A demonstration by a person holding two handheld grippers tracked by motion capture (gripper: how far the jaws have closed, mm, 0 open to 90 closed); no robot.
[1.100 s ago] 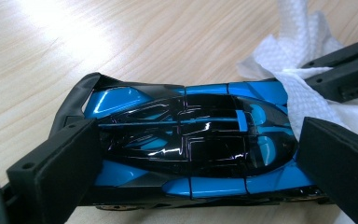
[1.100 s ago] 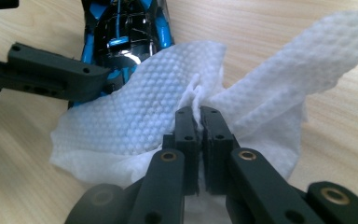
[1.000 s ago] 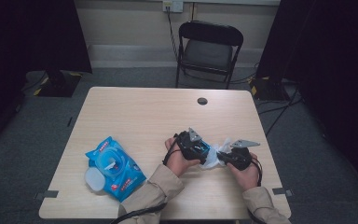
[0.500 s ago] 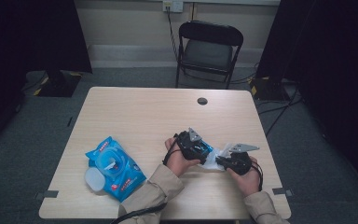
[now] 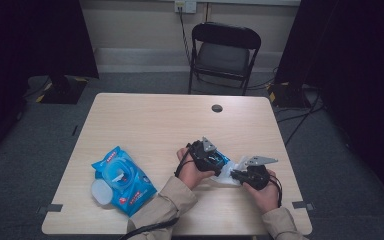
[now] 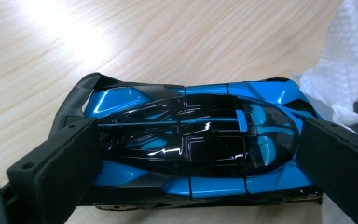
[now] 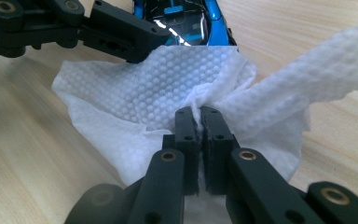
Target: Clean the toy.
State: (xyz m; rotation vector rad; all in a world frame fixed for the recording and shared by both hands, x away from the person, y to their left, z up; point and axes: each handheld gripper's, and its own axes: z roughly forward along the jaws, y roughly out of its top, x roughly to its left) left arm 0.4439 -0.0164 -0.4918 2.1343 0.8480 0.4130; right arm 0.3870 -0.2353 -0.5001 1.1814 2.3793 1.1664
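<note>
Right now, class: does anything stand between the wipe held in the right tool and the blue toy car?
Nothing visible does. The right tool pinches the white wipe, whose edge already lies against the blue toy car held in the left tool.

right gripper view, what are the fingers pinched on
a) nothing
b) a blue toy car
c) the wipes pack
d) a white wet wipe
d: in the right gripper view the right gripper has its fingers closed together on a bunched fold of the white wet wipe, while the blue toy car sits between the left gripper's fingers.
</note>
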